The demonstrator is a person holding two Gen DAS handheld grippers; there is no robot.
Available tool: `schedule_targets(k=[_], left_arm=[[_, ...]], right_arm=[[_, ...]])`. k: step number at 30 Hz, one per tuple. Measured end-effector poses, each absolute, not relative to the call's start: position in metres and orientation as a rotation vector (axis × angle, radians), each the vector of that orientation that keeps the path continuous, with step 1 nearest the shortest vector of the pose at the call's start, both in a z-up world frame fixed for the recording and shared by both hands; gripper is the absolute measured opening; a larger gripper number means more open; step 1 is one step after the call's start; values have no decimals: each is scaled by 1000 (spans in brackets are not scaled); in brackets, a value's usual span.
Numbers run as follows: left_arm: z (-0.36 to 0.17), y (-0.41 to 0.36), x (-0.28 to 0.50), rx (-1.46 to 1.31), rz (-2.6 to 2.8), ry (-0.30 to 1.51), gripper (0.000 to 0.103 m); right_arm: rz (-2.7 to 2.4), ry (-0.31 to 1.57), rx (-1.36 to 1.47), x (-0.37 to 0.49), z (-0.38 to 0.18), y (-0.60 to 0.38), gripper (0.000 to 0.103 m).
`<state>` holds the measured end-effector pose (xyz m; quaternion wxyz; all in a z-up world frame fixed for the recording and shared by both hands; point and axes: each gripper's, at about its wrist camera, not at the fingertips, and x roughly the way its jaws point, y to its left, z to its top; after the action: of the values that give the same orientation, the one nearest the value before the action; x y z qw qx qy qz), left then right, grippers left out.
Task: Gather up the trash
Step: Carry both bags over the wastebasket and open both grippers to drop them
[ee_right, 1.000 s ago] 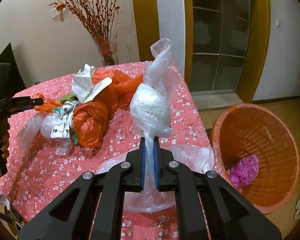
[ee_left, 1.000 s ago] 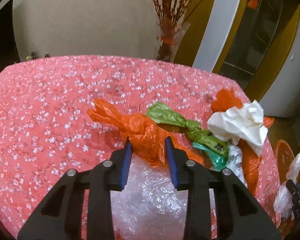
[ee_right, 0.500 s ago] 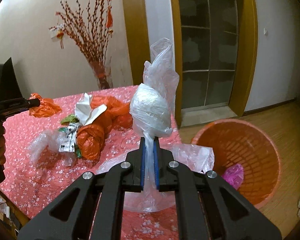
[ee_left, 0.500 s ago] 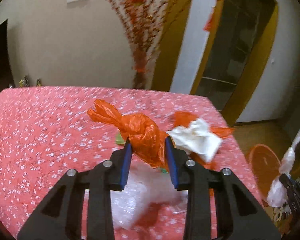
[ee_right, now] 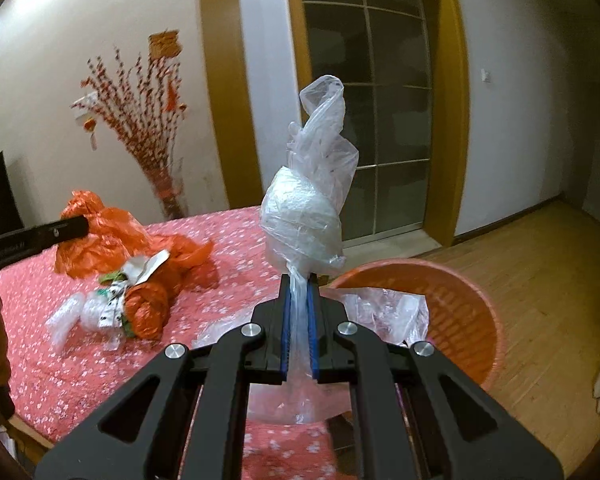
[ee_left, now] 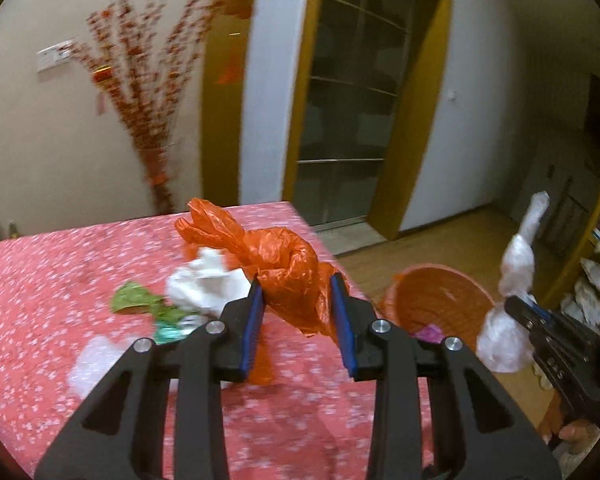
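Observation:
My left gripper (ee_left: pixel 298 294) is shut on a knotted orange plastic bag (ee_left: pixel 284 260) and holds it above the red flowered table (ee_left: pixel 40 280); the same bag shows in the right wrist view (ee_right: pixel 96 236). My right gripper (ee_right: pixel 299 296) is shut on a knotted clear plastic bag (ee_right: pixel 304 216), held upright near the rim of the orange waste basket (ee_right: pixel 464 304). The basket also shows in the left wrist view (ee_left: pixel 440 300), with the clear bag (ee_left: pixel 512 280) to its right. A pink scrap (ee_left: pixel 430 334) lies inside the basket.
On the table lie a white crumpled paper (ee_left: pixel 204 284), a green bag (ee_left: pixel 136 300), bubble wrap (ee_left: pixel 92 364) and another orange bag (ee_right: pixel 152 304). A vase of red branches (ee_right: pixel 156 160) stands at the table's far edge. Wooden floor (ee_right: pixel 540 272) surrounds the basket.
My left gripper has lifted the orange bag off the table and swung right toward the basket. My right gripper has carried the clear bag closer to the basket.

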<state>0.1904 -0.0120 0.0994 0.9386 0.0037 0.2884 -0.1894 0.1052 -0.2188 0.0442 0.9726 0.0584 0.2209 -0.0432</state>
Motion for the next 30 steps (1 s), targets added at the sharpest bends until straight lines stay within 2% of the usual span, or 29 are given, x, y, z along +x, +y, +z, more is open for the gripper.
schedule_targets(k=[15,30], left_arm=[[73,-123,179,52,-598,618,33],[33,-180,198,78,-673,694,33]], right_arm=[[-198,425,168,85,38,-274,7],[-248,469,212,103,16,-314,7]])
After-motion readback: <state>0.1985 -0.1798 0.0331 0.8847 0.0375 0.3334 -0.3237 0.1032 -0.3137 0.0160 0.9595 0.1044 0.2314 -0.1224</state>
